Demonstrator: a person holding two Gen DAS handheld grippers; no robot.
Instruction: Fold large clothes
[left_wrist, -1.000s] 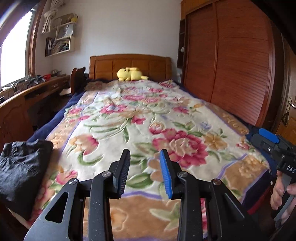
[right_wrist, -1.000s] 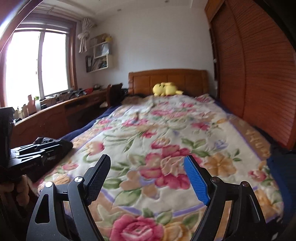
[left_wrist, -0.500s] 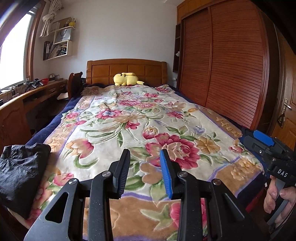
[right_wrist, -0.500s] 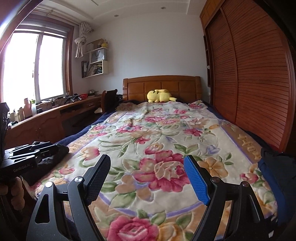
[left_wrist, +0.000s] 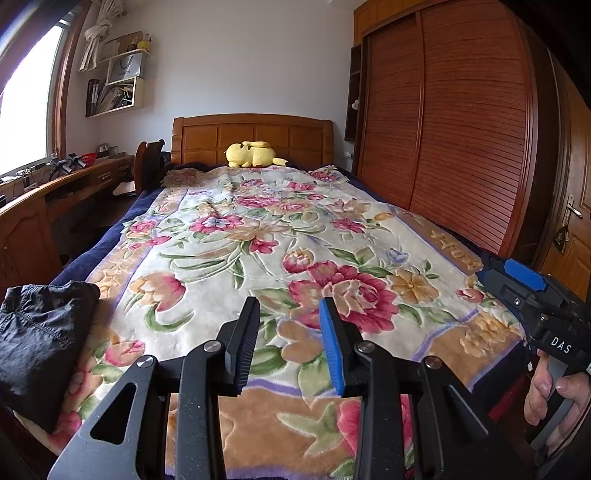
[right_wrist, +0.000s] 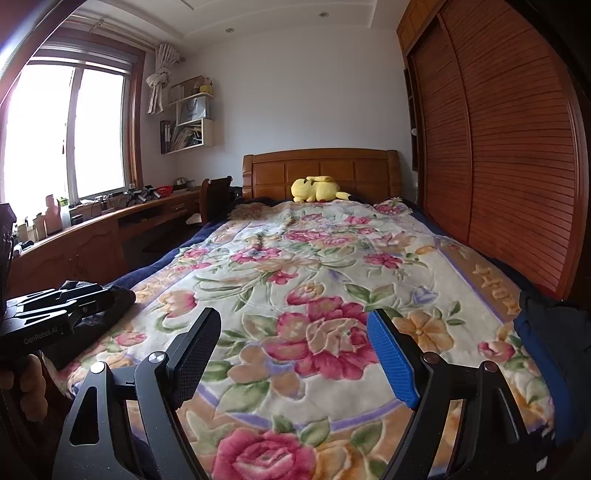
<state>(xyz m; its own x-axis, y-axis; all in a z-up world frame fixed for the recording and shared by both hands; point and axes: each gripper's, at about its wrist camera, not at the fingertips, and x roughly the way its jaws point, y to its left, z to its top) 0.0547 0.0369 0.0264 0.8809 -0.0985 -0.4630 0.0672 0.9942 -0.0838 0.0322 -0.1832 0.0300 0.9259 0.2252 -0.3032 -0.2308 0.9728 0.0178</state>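
Observation:
A folded black garment (left_wrist: 40, 332) lies at the near left corner of the bed; in the right wrist view it (right_wrist: 110, 310) is partly hidden behind the left gripper body. My left gripper (left_wrist: 290, 317) hangs above the bed's foot, jaws partly open with a narrow gap, holding nothing. My right gripper (right_wrist: 293, 328) is wide open and empty above the bed's foot. A dark blue and black cloth (right_wrist: 546, 332) lies at the bed's near right edge; I cannot tell what it is.
The bed carries a floral blanket (left_wrist: 280, 236) with a yellow plush toy (left_wrist: 253, 154) at the wooden headboard. A wooden wardrobe (left_wrist: 461, 129) lines the right side. A desk (right_wrist: 92, 236) and chair (right_wrist: 214, 195) stand on the left under the window.
Both cameras have tilted upward and drawn back a little, so more wall and ceiling show. Both grippers keep the same jaw opening. The black garment has not moved.

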